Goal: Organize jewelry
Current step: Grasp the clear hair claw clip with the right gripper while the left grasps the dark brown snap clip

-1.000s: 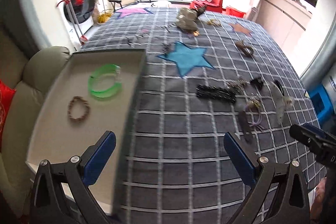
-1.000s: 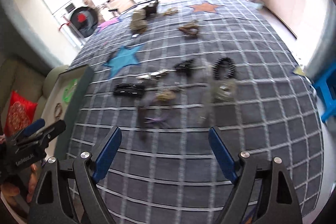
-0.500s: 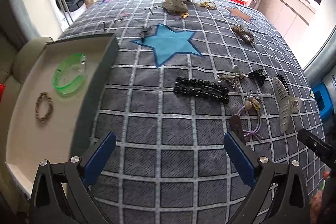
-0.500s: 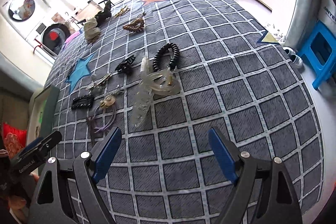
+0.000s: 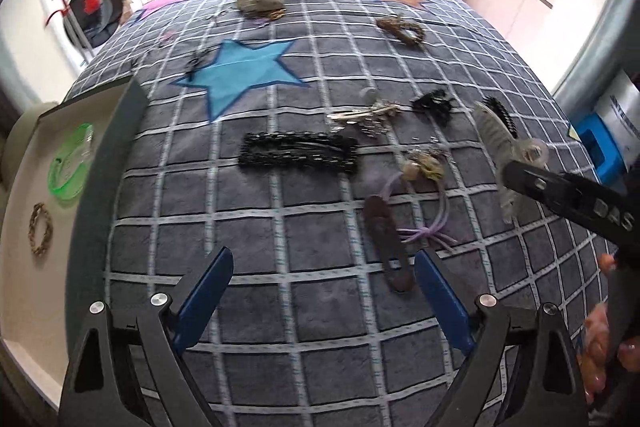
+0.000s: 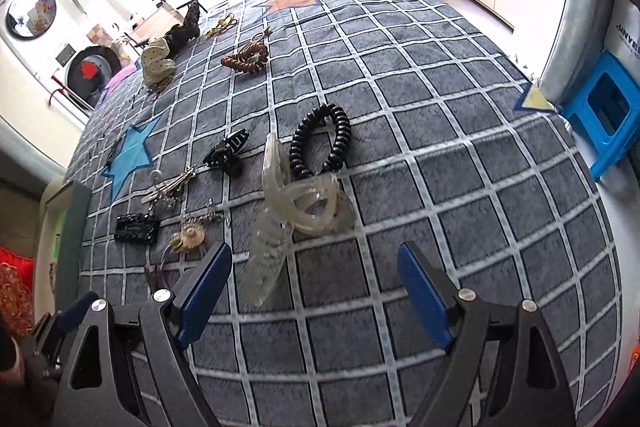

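both tools (image 5: 320,295) (image 6: 314,287) open over jewelry

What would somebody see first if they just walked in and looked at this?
Probably the big blue star on the grey checked cloth. Next, the hair things scattered across the middle: a black beaded clip, a clear claw clip and a black coil tie touching it. At the left edge, a tray holds a green bangle and a small braided ring.
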`<state>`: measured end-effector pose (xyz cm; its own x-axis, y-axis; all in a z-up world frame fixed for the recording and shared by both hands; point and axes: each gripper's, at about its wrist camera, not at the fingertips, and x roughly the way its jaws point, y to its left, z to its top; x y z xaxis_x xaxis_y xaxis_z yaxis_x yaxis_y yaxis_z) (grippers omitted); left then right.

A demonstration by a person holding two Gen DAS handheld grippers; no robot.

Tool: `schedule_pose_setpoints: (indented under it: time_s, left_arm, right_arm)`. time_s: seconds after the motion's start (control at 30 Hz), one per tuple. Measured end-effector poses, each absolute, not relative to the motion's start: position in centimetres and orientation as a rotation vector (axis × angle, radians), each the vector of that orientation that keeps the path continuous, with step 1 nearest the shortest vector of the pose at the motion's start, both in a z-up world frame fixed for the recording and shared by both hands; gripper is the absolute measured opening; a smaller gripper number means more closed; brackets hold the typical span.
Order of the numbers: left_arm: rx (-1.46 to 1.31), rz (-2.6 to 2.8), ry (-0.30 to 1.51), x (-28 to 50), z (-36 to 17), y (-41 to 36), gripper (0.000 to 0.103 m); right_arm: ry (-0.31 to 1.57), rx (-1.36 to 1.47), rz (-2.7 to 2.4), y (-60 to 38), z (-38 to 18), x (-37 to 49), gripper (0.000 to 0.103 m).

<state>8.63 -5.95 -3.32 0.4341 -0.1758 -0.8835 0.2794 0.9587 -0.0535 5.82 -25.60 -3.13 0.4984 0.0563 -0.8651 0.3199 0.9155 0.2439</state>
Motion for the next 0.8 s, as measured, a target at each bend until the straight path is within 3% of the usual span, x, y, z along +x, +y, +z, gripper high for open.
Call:
schedule_pose_setpoints:
  time_s: [0.07,0.17,0.2,0.3,0.37,0.47,0.53,0.57,0.63,0.73,0.8]
  left_arm:
    - [0.122,-0.3,1.081,8.5,-3.4,-6.7,0.084]
    - [0.128,-0.309,1.094,8.8,-3.9,-7.5,0.081]
    - [0.128,-0.31,1.098,8.9,-4.0,-7.6,0.074]
    - [0.148,-0.318,1.094,8.7,-4.2,-8.2,0.073]
    - [0.157,-0.326,1.091,8.4,-4.2,-8.4,0.073]
    - [0.173,-0.327,1.076,8.1,-4.0,-8.6,0.058]
    - [0.172,-0.326,1.072,8.0,-3.9,-8.5,0.044]
    - [0.17,-0.324,1.07,8.0,-3.8,-8.5,0.031]
    - [0.151,-0.328,1.074,8.0,-3.7,-8.2,0.021]
    - [0.106,-0.355,1.085,7.9,-3.6,-7.6,0.005]
    - [0.084,-0.366,1.087,7.6,-3.4,-7.2,0.004]
  right_arm:
    - [1.049,0.398,-0.171,-25.5,-3.4,6.3,0.087]
    - [1.041,0.385,-0.183,-25.3,-3.4,6.9,0.087]
    - [1.04,0.377,-0.187,-25.2,-3.4,7.0,0.087]
    - [1.035,0.359,-0.189,-24.8,-3.5,7.4,0.085]
    - [1.029,0.34,-0.2,-24.6,-3.4,7.6,0.078]
    - [1.022,0.329,-0.205,-24.6,-3.3,7.6,0.056]
    - [1.015,0.335,-0.2,-24.8,-3.3,7.4,0.052]
    - [1.009,0.338,-0.196,-24.8,-3.2,7.3,0.051]
    - [0.985,0.326,-0.19,-24.7,-2.8,6.9,0.045]
    - [0.984,0.33,-0.163,-24.7,-2.5,6.5,0.045]
    - [0.981,0.338,-0.152,-24.7,-2.5,6.0,0.045]
